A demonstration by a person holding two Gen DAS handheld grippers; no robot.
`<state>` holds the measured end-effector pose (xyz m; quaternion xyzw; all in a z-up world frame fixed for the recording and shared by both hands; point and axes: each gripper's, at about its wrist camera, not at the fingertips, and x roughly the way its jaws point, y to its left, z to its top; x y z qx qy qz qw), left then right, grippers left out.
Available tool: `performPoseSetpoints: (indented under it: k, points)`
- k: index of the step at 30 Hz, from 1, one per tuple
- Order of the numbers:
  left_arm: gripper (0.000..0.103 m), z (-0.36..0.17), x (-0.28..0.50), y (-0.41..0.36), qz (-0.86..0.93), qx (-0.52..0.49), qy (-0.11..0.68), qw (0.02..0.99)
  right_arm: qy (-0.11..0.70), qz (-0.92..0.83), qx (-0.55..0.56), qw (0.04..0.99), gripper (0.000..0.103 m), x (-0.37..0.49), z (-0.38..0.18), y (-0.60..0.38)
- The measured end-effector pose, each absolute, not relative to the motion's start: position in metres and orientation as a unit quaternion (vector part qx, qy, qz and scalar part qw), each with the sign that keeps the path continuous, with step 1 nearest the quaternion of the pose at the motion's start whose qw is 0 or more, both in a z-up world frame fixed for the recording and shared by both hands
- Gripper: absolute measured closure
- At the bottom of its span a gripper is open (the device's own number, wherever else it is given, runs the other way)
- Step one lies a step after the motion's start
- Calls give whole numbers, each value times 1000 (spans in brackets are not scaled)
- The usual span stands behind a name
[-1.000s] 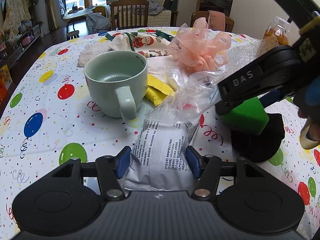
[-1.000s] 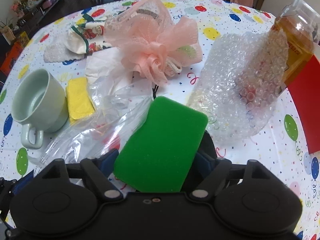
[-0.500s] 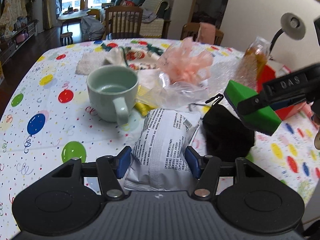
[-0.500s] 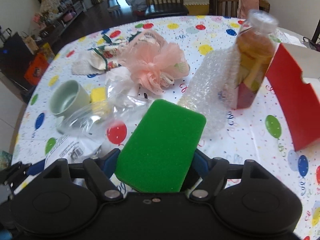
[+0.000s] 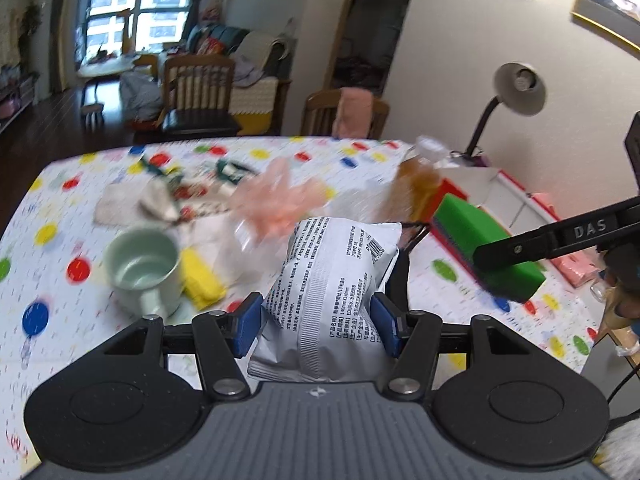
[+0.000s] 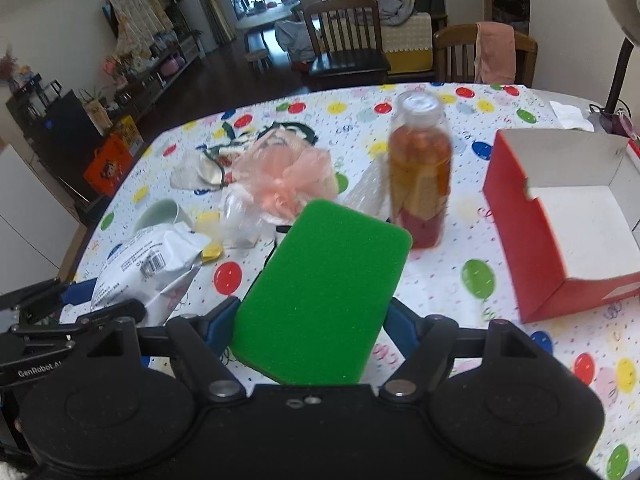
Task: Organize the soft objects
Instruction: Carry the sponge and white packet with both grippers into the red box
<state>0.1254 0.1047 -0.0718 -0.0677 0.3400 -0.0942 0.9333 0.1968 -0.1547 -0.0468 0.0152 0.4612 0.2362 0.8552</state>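
Lying flat between the blue pads of the right hand-held gripper [image 6: 310,326], the green sponge [image 6: 324,300] points its long axis forward and away, toward the bottle [image 6: 418,176]; the open red box [image 6: 560,216] sits well off to its right on the table [image 6: 460,312], probably the drop spot, though blur makes that a guess. The left hand-held gripper [image 5: 316,322] clamps a white packet [image 5: 332,280] and is farther from the box, so the right goes first
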Motion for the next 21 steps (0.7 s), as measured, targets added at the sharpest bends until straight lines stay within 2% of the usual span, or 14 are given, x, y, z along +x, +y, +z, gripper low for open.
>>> performPoseSetpoints:
  k: [7,14,21]
  points:
    - [45,-50,147,69,-96,-66,323,939,472,274,22,838,27,209,-37,-198]
    - [45,-49,170,38,-87,-60,327,939,553,286,-15,782,27,211,-86,-232]
    - [45,-57,184,1,-95,-57,339,934,550,302,-1,779,27,215,-83,-269]
